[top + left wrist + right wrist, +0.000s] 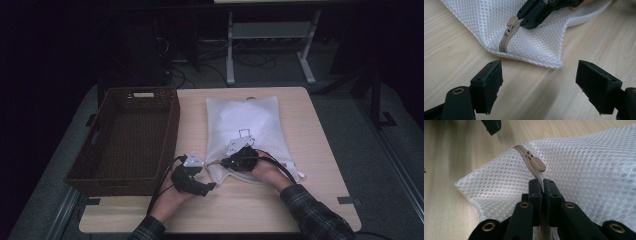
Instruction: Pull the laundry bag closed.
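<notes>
1. Your right claw (542,185) is pressed together on the tan zipper (537,173) of the white mesh bag (247,130), just behind the pull tab (539,165); likely anchoring the tape.
2. The bag lies flat on the table (305,200), zipper at its near corner.
3. Your left claw (539,83) hangs spread and empty, just short of that corner; probably waiting for the tab.
4. The wicker basket (100,165) stands left of the bag. Nothing blocks the tab.
</notes>
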The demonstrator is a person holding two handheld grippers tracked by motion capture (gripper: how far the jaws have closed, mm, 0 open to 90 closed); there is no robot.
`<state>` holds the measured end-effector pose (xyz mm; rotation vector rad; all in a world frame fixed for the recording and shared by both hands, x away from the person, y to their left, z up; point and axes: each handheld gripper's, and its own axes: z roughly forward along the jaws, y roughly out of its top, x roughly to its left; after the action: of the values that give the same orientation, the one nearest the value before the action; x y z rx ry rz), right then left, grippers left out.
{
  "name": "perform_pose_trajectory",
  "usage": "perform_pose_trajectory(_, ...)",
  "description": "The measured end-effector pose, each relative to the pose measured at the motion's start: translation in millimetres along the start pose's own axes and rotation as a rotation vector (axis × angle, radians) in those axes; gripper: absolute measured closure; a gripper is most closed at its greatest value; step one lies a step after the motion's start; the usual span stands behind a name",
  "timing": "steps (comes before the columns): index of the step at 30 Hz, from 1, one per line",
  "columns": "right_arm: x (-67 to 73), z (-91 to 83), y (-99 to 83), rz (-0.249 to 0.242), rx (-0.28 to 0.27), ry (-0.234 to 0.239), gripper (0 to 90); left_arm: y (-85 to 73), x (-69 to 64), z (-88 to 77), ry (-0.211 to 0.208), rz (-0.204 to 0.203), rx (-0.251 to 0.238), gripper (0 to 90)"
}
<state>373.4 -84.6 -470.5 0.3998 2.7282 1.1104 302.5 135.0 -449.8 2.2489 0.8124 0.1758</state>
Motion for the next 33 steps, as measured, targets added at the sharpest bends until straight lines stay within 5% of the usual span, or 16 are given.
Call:
perform_pose_trajectory(10,-0.8,-30.0,-1.8,0.037,-0.107,-0.036,86.6,16.9,3.1,-3.9,-0.008,-0.025,-0.040,23.0)
perform_pose_trajectory(18,-0.5,-46.3,-2.2,0.032,-0.154,-0.072,87.0,40.3,7.3,-1.3,-0.059,-0.050,-0.088,26.8)
perform_pose_trajectory(27,1.4,-54.3,-0.2,0.030,-0.196,-0.079,87.5,42.6,19.5,11.3,-0.066,-0.113,-0.059,27.0)
perform_pose_trajectory(33,0.6,-58.2,-1.6,0.035,-0.214,-0.079,87.5,42.4,22.8,18.2,-0.126,-0.135,-0.053,28.9)
